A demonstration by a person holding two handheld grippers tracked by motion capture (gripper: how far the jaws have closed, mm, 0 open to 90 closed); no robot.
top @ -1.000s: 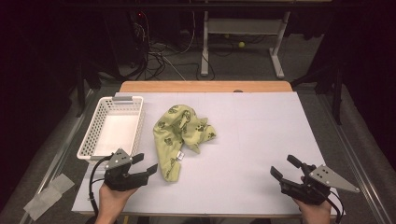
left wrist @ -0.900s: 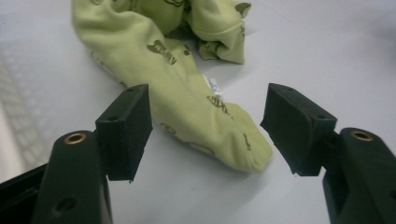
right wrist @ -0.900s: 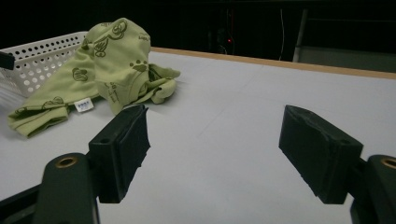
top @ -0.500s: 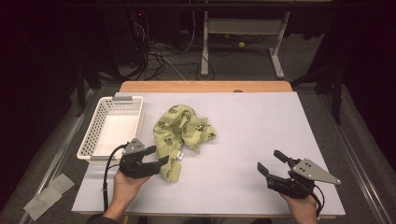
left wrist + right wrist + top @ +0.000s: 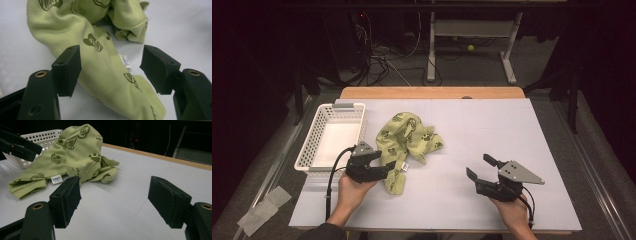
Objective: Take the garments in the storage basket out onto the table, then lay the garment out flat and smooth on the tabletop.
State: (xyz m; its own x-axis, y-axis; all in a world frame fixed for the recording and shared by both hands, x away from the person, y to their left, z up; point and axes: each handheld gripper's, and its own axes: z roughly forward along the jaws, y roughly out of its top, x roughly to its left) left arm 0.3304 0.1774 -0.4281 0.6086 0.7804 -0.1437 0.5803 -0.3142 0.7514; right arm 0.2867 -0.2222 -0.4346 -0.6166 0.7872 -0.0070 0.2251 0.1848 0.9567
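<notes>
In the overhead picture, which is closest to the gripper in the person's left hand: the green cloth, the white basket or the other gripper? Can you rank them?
From the left gripper, in the high view:
1. Green cloth, right at its open jaws, just to its right.
2. White basket, close by on its left, farther up the table.
3. Right gripper, far across the table.

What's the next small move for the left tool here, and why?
Probably ease the left tool down and close it on the near strip of the green cloth. Its jaws stand open on either side of that strip without pressing it, and the cloth lies crumpled beside the white basket. The right tool is open, well clear of the cloth.
</notes>
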